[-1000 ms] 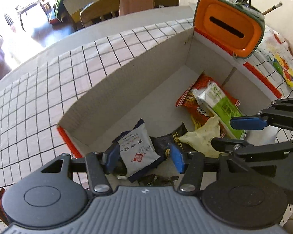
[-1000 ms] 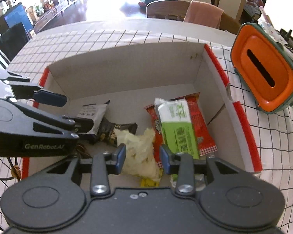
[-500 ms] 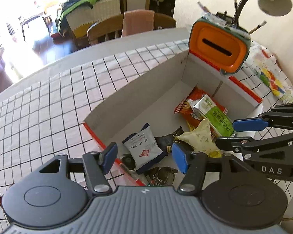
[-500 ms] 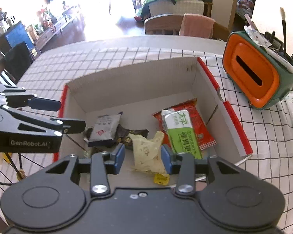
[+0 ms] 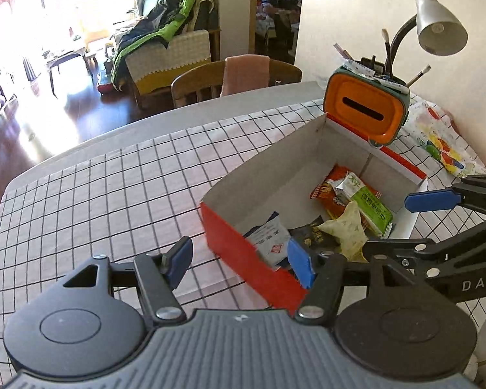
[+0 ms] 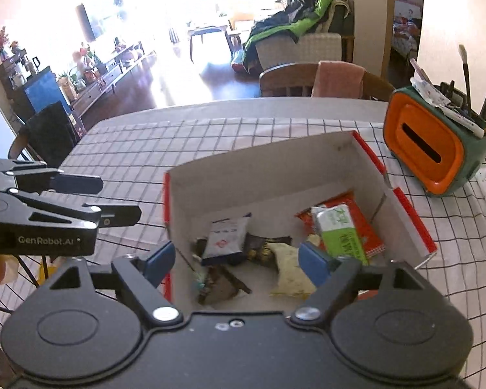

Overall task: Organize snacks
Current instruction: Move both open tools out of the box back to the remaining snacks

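Checked cloth (image 5: 113, 194) covers the table; nearest, the left gripper (image 5: 239, 264) has just been opening, its jaws apart and empty above the box's red wall; the right gripper (image 6: 235, 261) has just been opening too, jaws wide, holding nothing over the snacks; the box (image 6: 275, 168), white inside, holds a white packet (image 6: 225, 236), a dark wrapper (image 6: 262, 246), a pale yellow packet (image 6: 288, 270), and a green packet (image 6: 340, 233) lying on a red one (image 6: 366, 220); beyond stands an orange holder (image 6: 431, 152) with brushes.
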Available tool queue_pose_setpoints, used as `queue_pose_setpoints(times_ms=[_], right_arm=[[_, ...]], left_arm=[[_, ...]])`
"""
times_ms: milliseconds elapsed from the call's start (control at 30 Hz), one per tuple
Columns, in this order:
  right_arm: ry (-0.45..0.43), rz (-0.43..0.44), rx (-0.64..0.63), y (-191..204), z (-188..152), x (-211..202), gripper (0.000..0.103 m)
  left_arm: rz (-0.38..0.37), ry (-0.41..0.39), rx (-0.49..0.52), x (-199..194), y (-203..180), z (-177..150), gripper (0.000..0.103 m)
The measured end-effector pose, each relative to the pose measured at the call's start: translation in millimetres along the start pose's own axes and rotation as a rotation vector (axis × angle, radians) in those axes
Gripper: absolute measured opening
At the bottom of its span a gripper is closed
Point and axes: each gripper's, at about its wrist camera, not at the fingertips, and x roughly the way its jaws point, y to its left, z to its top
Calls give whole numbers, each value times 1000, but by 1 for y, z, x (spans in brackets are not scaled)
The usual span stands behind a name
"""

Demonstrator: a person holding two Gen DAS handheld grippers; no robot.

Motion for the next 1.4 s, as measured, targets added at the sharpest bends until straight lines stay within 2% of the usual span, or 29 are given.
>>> queue_pose_setpoints(times_ms=[133,300,367,567,767,867,1000,1167,1400], right_arm=[[-21,4,8,17,-2,-1,90],[-30,29,10,41,-7,2,94],[-34,37,10,51,-9,4,100],[-33,49,-16,81,-15,14,103],[-48,63,-28,113,-16,25,103],[-48,81,-22,126,-14,31,103],[-35,83,-32,145,-10,44,103],[3,105,-6,167,-7,69,103],[82,118,-29,199,-6,110,103]], left_arm=[[-3,-25,-1,-15,15,-12,72],[-16,-39,-19,-31,38,-30,79],[-16,-42,-22,-37,48,-38,80],[-9,-56,-72,-51,85,-61,84],[63,-122,-100,-68,123,-80,90],[83,-129,-110,-73,142,-88,92],[100,-106,-141,-73,171,-103,95],[114,-37,-206,-63,206,-129,95],[115,39,-219,-48,219,-169,95]])
